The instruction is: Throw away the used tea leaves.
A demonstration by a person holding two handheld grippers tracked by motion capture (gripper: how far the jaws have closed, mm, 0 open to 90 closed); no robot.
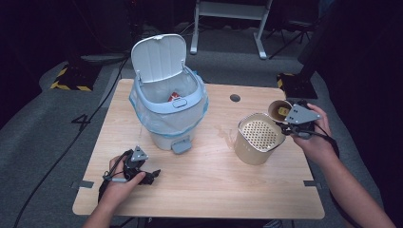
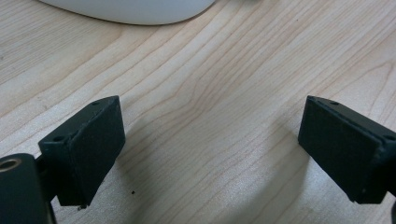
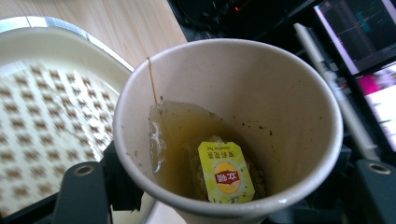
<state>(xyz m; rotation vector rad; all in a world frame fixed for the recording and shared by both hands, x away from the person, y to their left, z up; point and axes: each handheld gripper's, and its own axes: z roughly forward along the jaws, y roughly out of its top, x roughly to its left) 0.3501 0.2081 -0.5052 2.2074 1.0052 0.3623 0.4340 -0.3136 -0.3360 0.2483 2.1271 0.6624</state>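
A paper cup sits tipped between the jaws of my right gripper, which is shut on it. A little brownish tea and a used tea bag with a yellow tag lie inside the cup. The cup hangs beside the top of a cream container with a perforated strainer at the table's right. My left gripper rests open on the wood near the front left, with nothing between its jaws.
A white pedal bin lined with a blue bag stands at the table's middle left, its lid up and a red item inside. Its base lies just beyond my left gripper. A cable hole is at the back of the table.
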